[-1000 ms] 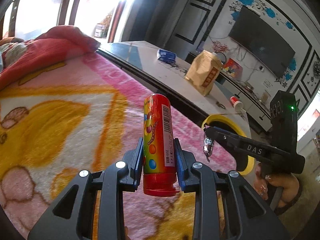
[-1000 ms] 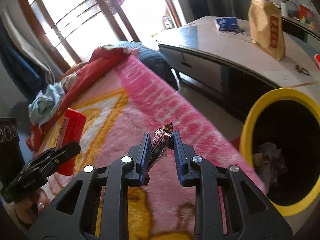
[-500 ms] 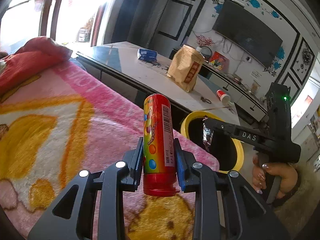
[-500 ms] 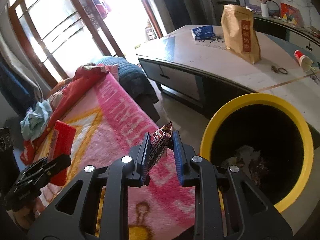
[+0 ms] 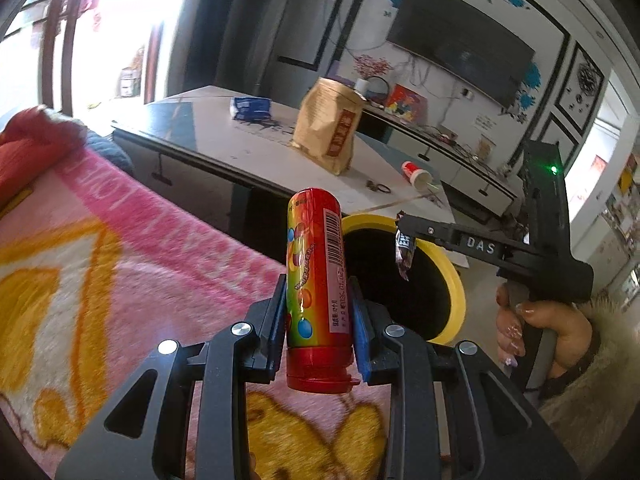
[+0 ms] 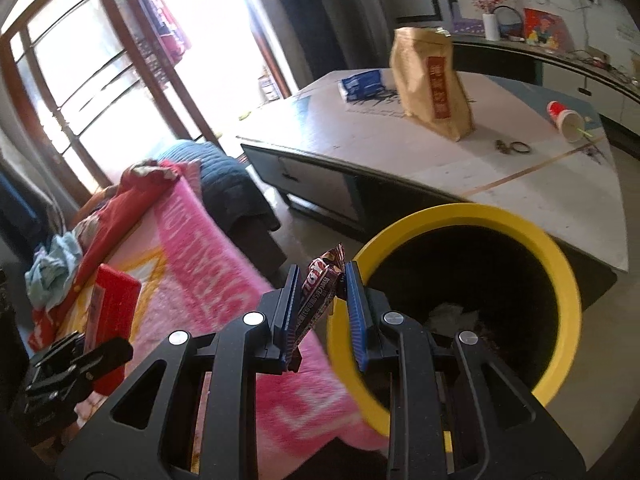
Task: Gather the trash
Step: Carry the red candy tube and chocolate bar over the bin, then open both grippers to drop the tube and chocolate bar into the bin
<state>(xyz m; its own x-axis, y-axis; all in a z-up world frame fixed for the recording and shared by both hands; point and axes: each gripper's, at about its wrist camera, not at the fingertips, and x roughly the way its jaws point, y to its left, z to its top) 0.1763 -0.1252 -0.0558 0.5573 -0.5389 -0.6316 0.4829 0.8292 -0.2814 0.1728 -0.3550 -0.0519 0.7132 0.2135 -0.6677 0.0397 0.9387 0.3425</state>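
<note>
My left gripper [image 5: 319, 308] is shut on a red candy tube [image 5: 317, 280] that stands upright between the blue pads, over the pink blanket [image 5: 132, 264]. My right gripper [image 6: 320, 300] is shut on a dark candy wrapper [image 6: 320, 300] and hovers at the near left rim of the yellow trash bin [image 6: 560, 264]. The left wrist view shows that right gripper [image 5: 404, 226] from the side, the wrapper [image 5: 405, 252] dangling over the bin's [image 5: 452, 272] black mouth. Crumpled rubbish lies at the bin's bottom. The red tube [image 6: 112, 312] also appears at the lower left of the right wrist view.
A low white table [image 6: 500, 176] stands behind the bin with a brown paper bag [image 6: 434, 84], a blue packet [image 6: 362, 84], a tipped red cup [image 6: 566, 120] and scissors [image 6: 512, 146]. A red quilt [image 6: 120, 208] and clothes lie at the blanket's far end. A hand [image 5: 552, 328] grips the right handle.
Both grippers have travelled from over the pink blanket toward the yellow bin, which now fills far more of each view. The tube and the wrapper stay gripped.
</note>
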